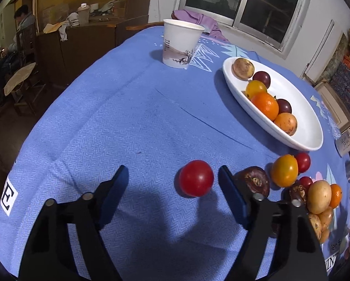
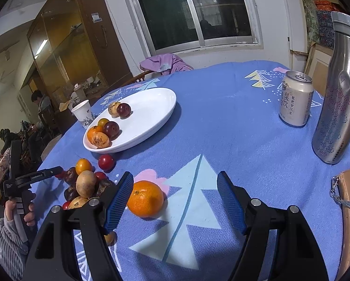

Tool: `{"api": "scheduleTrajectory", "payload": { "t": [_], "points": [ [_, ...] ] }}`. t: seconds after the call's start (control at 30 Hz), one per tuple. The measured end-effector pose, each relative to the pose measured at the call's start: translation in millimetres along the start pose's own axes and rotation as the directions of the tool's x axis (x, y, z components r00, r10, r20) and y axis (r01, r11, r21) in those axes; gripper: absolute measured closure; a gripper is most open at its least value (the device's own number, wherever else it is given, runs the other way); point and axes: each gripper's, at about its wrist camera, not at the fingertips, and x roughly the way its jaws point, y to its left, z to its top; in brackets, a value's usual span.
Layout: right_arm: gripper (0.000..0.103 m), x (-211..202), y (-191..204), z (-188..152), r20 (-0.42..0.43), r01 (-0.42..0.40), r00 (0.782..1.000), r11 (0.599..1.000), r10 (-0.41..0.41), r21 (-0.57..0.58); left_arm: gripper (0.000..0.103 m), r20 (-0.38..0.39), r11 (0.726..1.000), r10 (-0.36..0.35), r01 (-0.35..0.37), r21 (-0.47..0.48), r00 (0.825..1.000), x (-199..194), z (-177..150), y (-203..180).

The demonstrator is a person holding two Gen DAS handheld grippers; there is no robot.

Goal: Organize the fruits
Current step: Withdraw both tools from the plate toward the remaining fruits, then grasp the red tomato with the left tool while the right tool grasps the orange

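L gripper (image 1: 173, 175) wide, red tomato (image 1: 196, 178) off-center toward right pad, untouched: may roll right into fruit pile (image 1: 315, 196). R gripper (image 2: 175, 182) wide, empty.

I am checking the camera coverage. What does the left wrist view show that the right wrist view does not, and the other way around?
Only the left wrist view: the red fruit lying between the open left claw.

Only the right wrist view: the drink can, the steel bottle, and the big orange inside the open right claw.

Both: the white plate with fruit, the paper cup, and the blue tablecloth.
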Motion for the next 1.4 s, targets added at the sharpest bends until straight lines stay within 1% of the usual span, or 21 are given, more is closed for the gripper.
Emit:
{"api": "scheduleTrajectory", "payload": {
  "t": [0.03, 0.2, 0.27, 0.3, 0.33, 0.37, 0.4, 0.7, 0.9, 1.0, 1.2, 1.23, 1.3, 1.37, 1.4],
  "points": [
    [0.028, 0.2, -0.1, -0.3, -0.001, -0.001, 1.0, 1.0, 0.001, 0.001, 0.04, -0.002, 1.0, -0.01, 0.01, -0.003, 1.0, 0.4, -0.1, 0.5],
    [0.028, 0.0, -0.6, -1.2, -0.003, -0.011, 1.0, 1.0, 0.011, 0.008, 0.048, -0.002, 0.998, -0.051, 0.051, -0.021, 0.999, -1.3, -0.1, 3.0],
    [0.028, 0.0, -0.2, -0.9, -0.002, -0.013, 1.0, 1.0, 0.013, 0.008, 0.05, -0.005, 0.998, -0.056, 0.056, -0.016, 0.998, -1.1, -0.5, 1.2],
    [0.028, 0.3, 0.1, -0.9, -0.002, -0.012, 1.0, 1.0, 0.012, 0.007, 0.057, -0.008, 0.998, -0.063, 0.063, -0.012, 0.998, -0.2, -1.1, 0.5],
    [0.028, 0.3, 0.4, -1.0, -0.002, -0.012, 1.0, 1.0, 0.012, 0.006, 0.066, -0.011, 0.997, -0.082, 0.082, -0.009, 0.997, 0.0, -1.2, -1.0],
    [0.028, 0.5, 0.5, -1.2, -0.003, -0.012, 1.0, 1.0, 0.012, 0.006, 0.069, -0.011, 0.995, -0.1, 0.1, -0.005, 0.995, -1.1, -1.3, -2.8],
    [0.028, 0.5, 0.4, -1.2, -0.004, -0.012, 1.0, 1.0, 0.012, 0.006, 0.073, -0.007, 0.995, -0.1, 0.1, 0.004, 0.995, -2.4, -1.7, -5.0],
    [0.028, 4.9, 1.1, -2.8, -0.022, -0.027, 0.999, 1.0, 0.027, 0.004, 0.073, -0.008, 0.996, -0.076, 0.077, 0.041, 0.997, -0.4, -6.7, -10.4],
    [0.028, 20.3, 9.1, -10.9, -0.087, -0.073, 0.994, 0.997, 0.074, 0.005, 0.074, 0.018, 0.996, -0.037, 0.035, 0.082, 0.999, -2.8, -9.0, -19.3],
    [0.028, 29.3, 16.0, -15.0, -0.109, -0.067, 0.992, 0.998, 0.065, -0.013, 0.074, 0.018, 0.996, -0.043, 0.041, 0.084, 0.999, -3.1, -8.3, -19.6],
    [0.029, 48.2, 29.4, -13.0, -0.124, -0.014, 0.992, 0.998, 0.005, -0.066, 0.074, 0.028, 0.996, -0.069, 0.067, 0.062, 0.997, -7.1, -6.1, -15.3],
    [0.03, 49.6, 31.2, -13.0, -0.127, -0.009, 0.992, 0.997, -0.001, -0.079, 0.074, 0.029, 0.996, -0.071, 0.069, 0.062, 0.997, -7.4, -6.1, -15.4],
    [0.036, 56.7, 36.7, -15.0, -0.151, -0.005, 0.989, 0.994, -0.012, -0.111, 0.074, 0.028, 0.996, -0.072, 0.07, 0.063, 0.997, -7.1, -6.2, -15.8],
    [0.047, 63.8, 39.8, -16.5, -0.182, -0.011, 0.983, 0.992, -0.012, -0.128, 0.074, 0.026, 0.995, -0.073, 0.071, 0.066, 0.997, -6.5, -6.5, -16.9],
    [0.05, 64.8, 40.2, -16.6, -0.188, -0.028, 0.982, 0.991, 0.003, -0.127, 0.074, 0.026, 0.995, -0.075, 0.073, 0.068, 0.997, -6.4, -6.6, -17.3]
  ]
}}
